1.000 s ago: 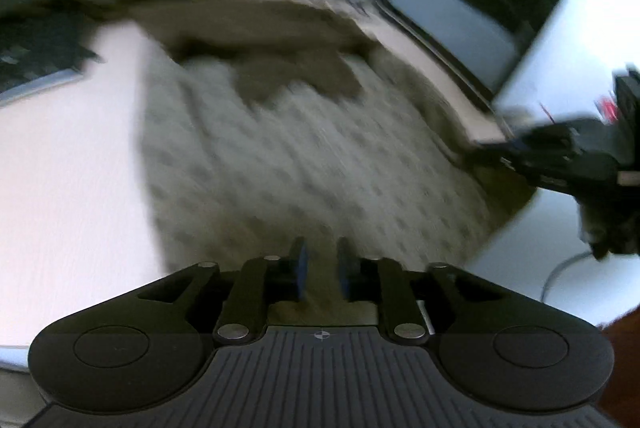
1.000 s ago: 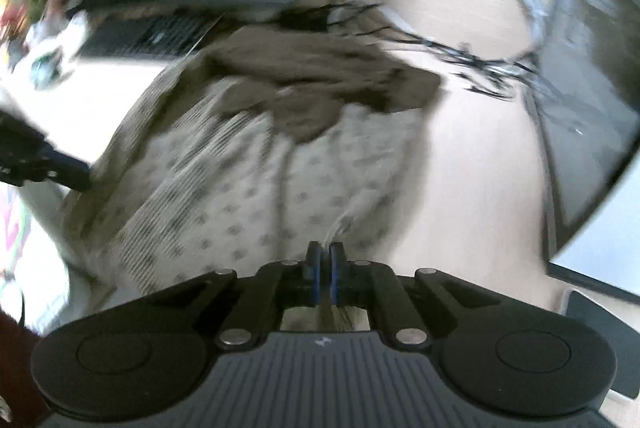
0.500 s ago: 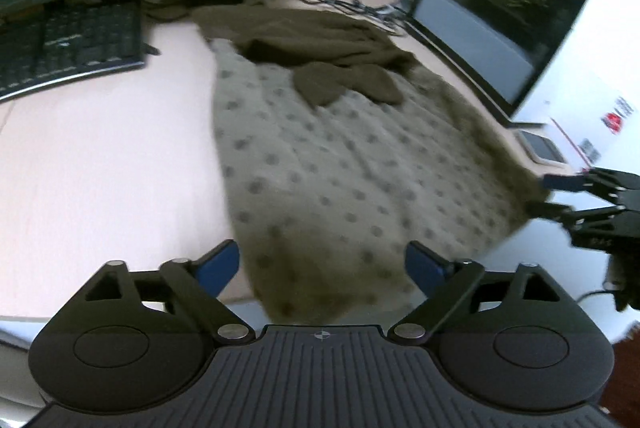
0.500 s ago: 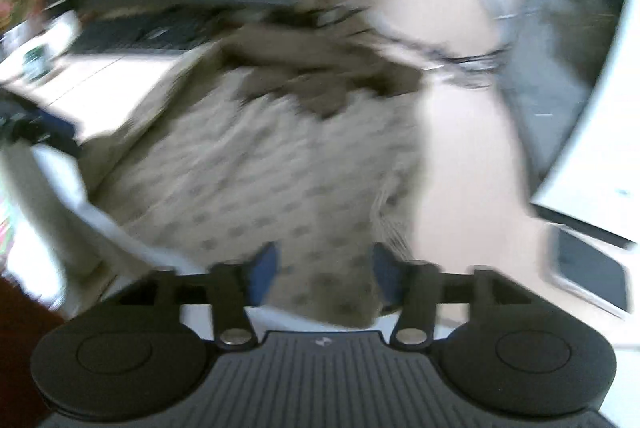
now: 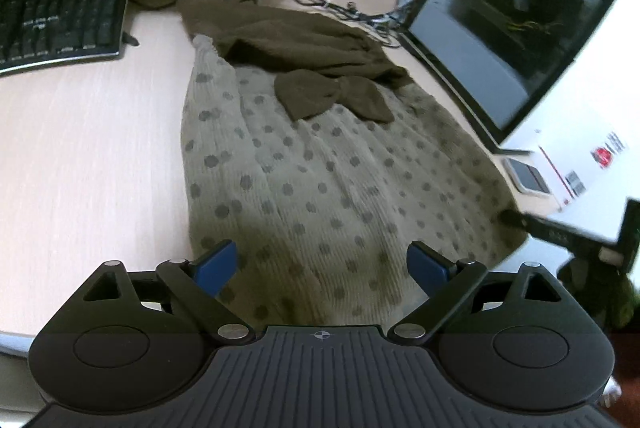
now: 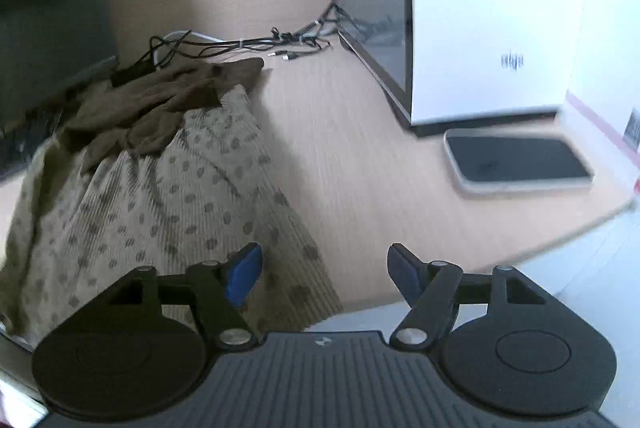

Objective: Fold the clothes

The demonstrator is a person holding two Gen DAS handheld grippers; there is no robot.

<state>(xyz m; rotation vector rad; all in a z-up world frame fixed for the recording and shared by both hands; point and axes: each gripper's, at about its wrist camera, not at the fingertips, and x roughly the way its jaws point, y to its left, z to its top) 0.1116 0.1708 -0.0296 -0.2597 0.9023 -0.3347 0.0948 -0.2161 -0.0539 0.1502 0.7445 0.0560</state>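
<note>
A beige polka-dot dress (image 5: 320, 180) with a dark brown top and bow (image 5: 334, 96) lies flat along the pale worktop (image 5: 88, 156), hem nearest. A second ago both tongs were pinched on that hem; now the left tongs (image 5: 322, 262) stand spread and empty, the right tongs (image 6: 324, 272) opening, nothing between

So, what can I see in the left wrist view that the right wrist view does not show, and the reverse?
Only the left wrist view shows the keyboard, the bow seen plainly, and the right gripper at the hem.

Only the right wrist view shows the whole phone and the bare desk beside the dress.

Both show the dotted dress with its brown top, the cables and the monitor. The left gripper is open; the right's jaws are opening, pressing nothing.
</note>
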